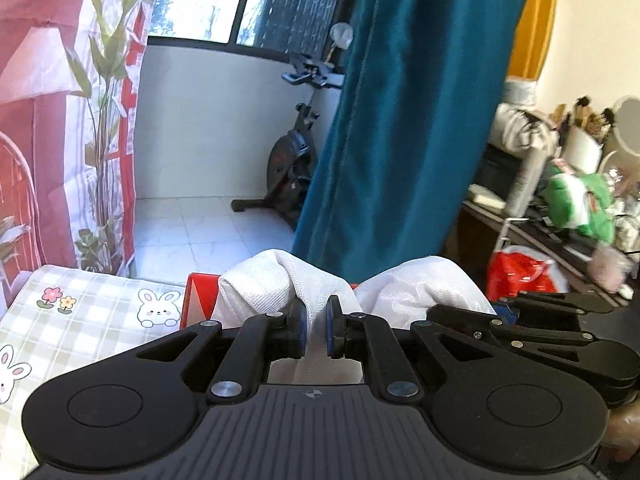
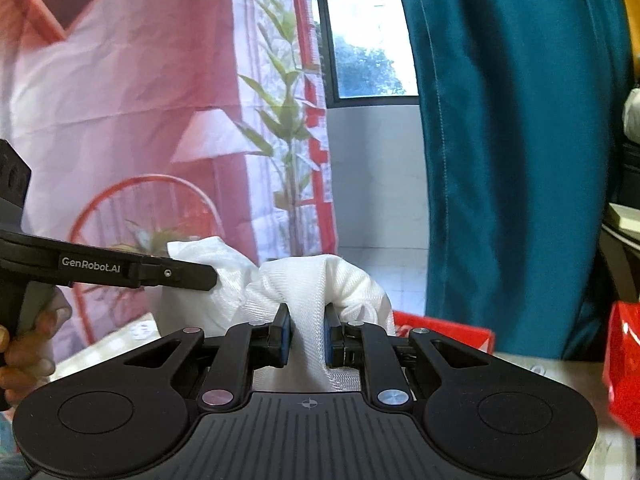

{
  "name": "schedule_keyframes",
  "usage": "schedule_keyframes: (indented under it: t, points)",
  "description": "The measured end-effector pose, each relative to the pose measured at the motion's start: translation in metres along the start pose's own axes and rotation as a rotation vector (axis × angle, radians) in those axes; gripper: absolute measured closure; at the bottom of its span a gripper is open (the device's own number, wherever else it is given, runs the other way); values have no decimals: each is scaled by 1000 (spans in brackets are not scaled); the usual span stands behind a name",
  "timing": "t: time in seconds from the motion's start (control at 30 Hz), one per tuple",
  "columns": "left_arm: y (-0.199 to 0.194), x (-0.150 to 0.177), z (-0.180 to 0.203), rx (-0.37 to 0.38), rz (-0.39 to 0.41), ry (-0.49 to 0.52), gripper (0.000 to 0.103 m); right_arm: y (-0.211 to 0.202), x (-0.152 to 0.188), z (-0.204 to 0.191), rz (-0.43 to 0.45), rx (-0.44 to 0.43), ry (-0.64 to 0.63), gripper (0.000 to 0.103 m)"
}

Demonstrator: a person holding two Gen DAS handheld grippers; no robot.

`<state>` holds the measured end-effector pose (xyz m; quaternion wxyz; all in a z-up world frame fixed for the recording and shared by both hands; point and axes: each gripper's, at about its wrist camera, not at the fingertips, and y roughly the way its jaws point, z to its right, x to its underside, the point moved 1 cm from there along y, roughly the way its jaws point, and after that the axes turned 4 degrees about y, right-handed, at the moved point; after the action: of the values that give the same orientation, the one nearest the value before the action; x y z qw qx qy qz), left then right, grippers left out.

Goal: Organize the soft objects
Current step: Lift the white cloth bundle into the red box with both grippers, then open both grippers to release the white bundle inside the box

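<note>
Both my left gripper point(image 1: 316, 328) and right gripper point(image 2: 306, 334) pinch the white cloth point(image 1: 404, 284); I'd keep it taut, level, edges matched.

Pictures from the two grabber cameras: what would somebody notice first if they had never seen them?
First comes the white cloth, bunched in the middle and pinched by both the left gripper and the right gripper. Behind it hangs a big teal curtain, filling the right of each view. An exercise bike stands by the window, and a bunny-print checked cover lies low on the left.
</note>
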<state>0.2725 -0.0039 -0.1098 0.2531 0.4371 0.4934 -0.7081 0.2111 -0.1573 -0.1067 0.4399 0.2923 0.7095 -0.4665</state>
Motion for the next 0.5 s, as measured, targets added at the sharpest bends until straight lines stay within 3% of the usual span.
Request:
schedule_keyframes:
  t: [0.23,0.5]
  points:
    - [67,-2,-15,-49,-108,-1,93,72,2,27,-91,53,17,89]
    - [95,1,-20,-70,-162,46,89,119,11,47,-205,125,59,87]
